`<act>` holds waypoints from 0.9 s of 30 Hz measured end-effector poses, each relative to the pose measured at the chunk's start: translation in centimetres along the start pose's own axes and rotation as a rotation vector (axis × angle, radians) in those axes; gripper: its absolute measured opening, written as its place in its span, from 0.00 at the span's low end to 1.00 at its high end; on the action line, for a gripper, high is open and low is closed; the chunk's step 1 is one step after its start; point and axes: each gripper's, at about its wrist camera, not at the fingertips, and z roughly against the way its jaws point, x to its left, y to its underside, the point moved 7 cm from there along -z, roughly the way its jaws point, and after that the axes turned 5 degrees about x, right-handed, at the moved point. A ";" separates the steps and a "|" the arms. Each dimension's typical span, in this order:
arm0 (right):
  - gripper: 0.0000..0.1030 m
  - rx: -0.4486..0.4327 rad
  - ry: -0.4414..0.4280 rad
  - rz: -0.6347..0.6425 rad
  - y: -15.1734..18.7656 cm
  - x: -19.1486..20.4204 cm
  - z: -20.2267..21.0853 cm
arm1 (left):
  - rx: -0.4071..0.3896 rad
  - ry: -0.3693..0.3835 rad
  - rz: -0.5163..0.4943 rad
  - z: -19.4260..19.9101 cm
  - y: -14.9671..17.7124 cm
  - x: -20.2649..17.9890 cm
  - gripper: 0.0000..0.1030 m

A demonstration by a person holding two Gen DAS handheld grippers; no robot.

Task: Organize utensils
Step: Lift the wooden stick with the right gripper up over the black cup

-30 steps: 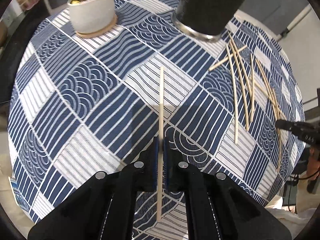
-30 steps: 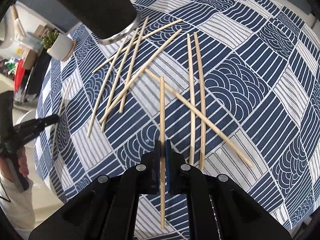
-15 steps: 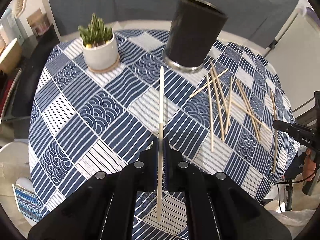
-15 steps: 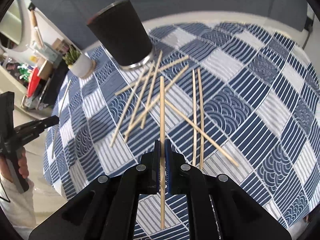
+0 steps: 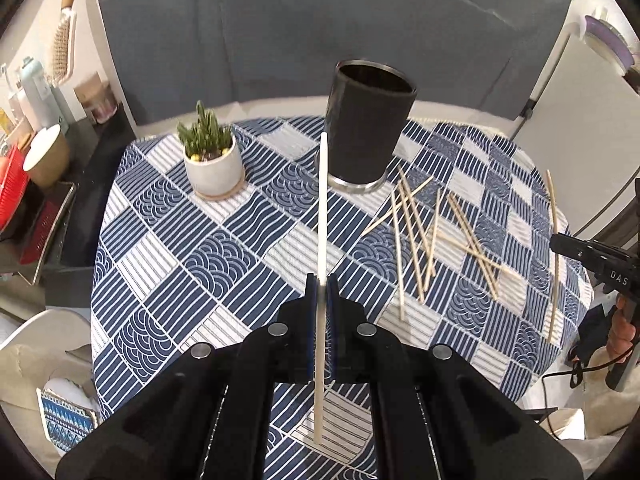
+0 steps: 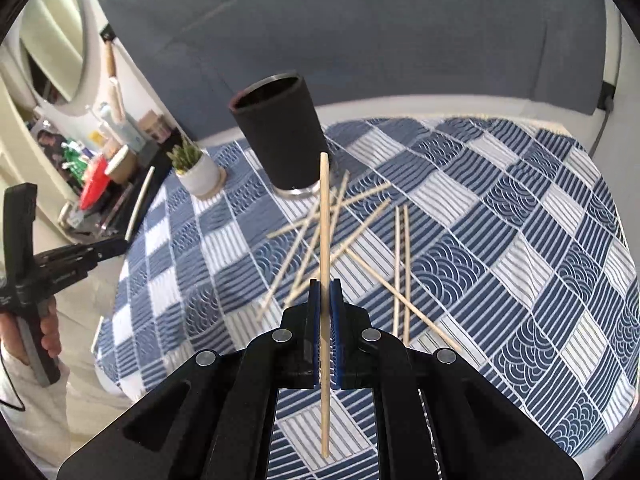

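one chopstick (image 5: 322,208) is clamped in the left gripper (image 5: 321,284), another chopstick (image 6: 324,216) in the right gripper (image 6: 325,290), both above the tablecloth (image 5: 168,240); loose chopsticks (image 5: 416,232) are scattered beside the black cup (image 5: 366,132).

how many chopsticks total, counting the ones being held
10: one clamped in the left gripper, one in the right gripper, eight loose in a crossed pile on the tablecloth beside the black cup. Overlaps may hide more.

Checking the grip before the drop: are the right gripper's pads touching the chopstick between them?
Touching. The right wrist view shows the right gripper with its blue pads pressed on the chopstick, held clear above the tablecloth.
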 end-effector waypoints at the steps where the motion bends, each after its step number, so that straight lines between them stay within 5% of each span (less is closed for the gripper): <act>1: 0.05 -0.015 -0.013 0.003 -0.3 0.2 0.5 | -0.010 0.000 0.001 0.5 -0.2 -0.2 0.05; 17: 0.05 -0.212 -0.102 0.101 -8.9 3.0 5.5 | -0.152 0.015 -0.023 5.7 -8.3 -1.9 0.05; 27: 0.05 -0.301 -0.051 0.163 -15.4 4.0 5.5 | -0.235 0.028 -0.036 4.4 -15.2 -2.1 0.05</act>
